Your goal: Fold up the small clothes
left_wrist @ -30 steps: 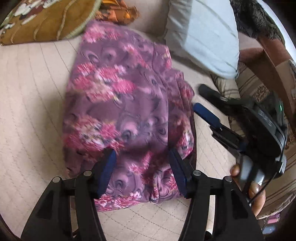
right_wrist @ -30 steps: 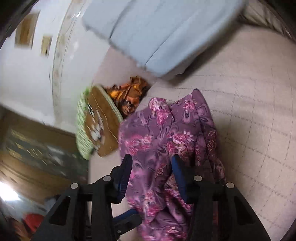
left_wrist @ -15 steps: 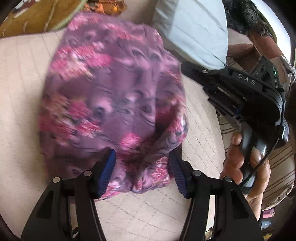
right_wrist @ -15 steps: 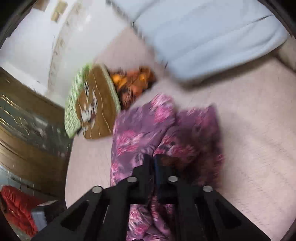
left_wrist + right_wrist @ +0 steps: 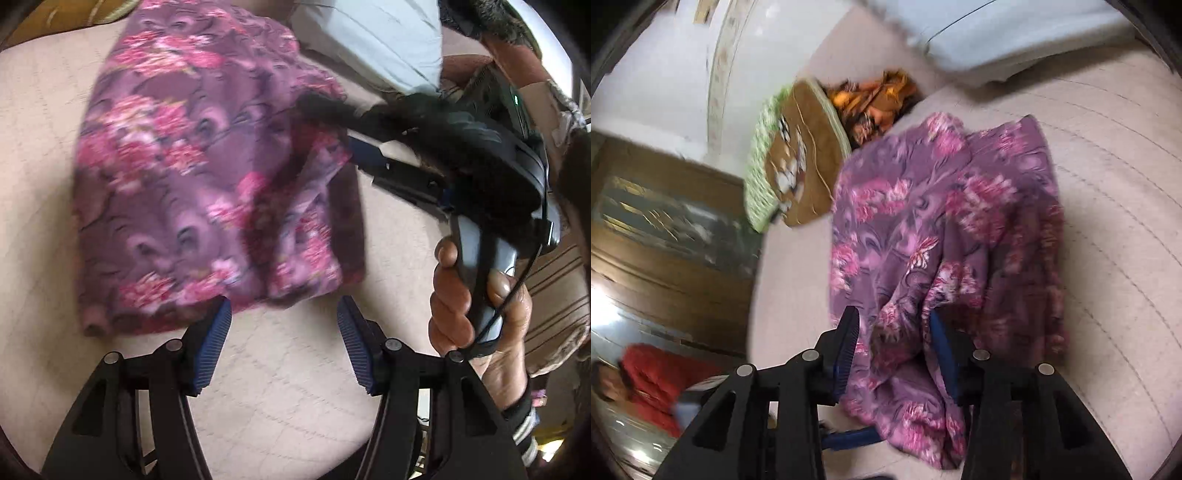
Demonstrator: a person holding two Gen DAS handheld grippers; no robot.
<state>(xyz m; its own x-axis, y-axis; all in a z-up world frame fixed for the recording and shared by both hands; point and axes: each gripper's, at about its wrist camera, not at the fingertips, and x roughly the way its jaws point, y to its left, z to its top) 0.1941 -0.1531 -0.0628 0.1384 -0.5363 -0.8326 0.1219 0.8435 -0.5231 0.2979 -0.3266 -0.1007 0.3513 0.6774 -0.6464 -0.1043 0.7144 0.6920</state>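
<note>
My right fingers (image 5: pixel 894 354) straddle the cloth's (image 5: pixel 942 229) near fold, spread, unclamped; my left fingers (image 5: pixel 284 332), spread and empty, sit just short of its hem.

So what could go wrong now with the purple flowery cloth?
The purple flowery cloth is bunched up in a lump between the open right gripper fingers, so a grab there could catch several layers and make a crooked fold. The left gripper is open and sits just off the cloth's near edge, so nothing pins it and a pull could drag the whole cloth across the beige cover. The two grippers are also close together and might bump.
</note>
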